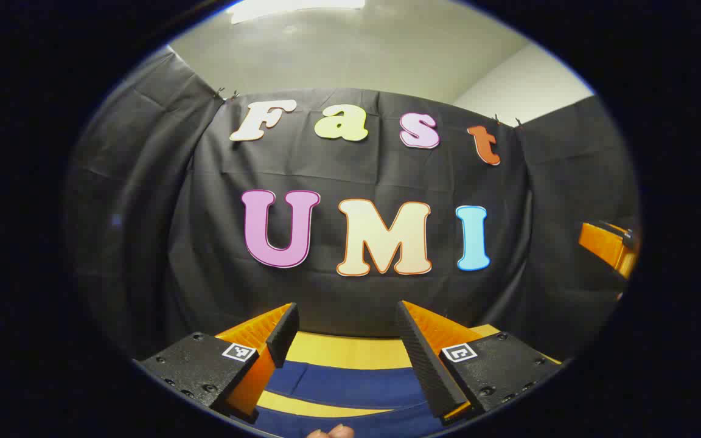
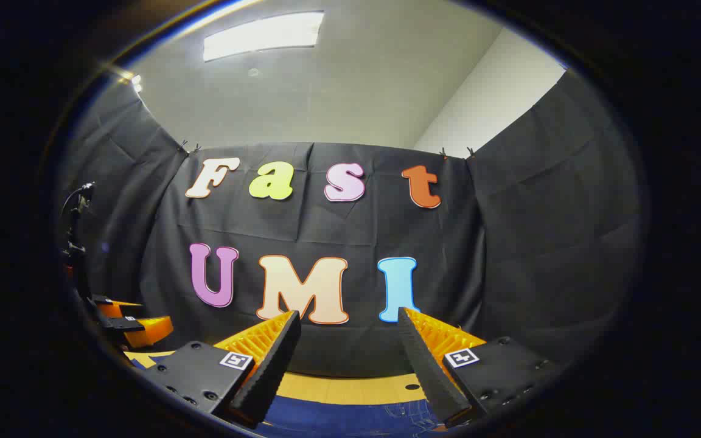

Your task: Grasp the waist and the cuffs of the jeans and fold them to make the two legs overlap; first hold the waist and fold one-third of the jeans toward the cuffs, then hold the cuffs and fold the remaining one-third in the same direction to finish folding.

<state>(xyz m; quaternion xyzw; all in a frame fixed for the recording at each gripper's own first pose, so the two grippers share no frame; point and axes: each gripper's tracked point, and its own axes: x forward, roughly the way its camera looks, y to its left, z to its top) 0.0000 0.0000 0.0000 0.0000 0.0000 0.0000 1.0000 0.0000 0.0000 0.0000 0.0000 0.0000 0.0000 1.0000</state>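
Note:
Dark blue jeans (image 1: 344, 384) lie flat on a yellow wooden table (image 1: 338, 350), seen low between the fingers in the left gripper view. My left gripper (image 1: 345, 325) hangs above them, open, nothing between its fingers. In the right gripper view the jeans (image 2: 350, 420) show as a blue strip with stitching under my right gripper (image 2: 347, 334), which is also open and holds nothing. Both grippers point at the booth wall, above the cloth. The left gripper (image 2: 128, 322) shows at the far left of the right gripper view. The right gripper (image 1: 609, 246) shows at the right edge of the left gripper view.
The black booth wall (image 1: 356, 292) stands just behind the table's far edge. A fingertip (image 1: 332, 432) of a hand peeks in at the bottom of the left gripper view. A stand with a cable (image 2: 76, 243) rises at the far left of the right gripper view.

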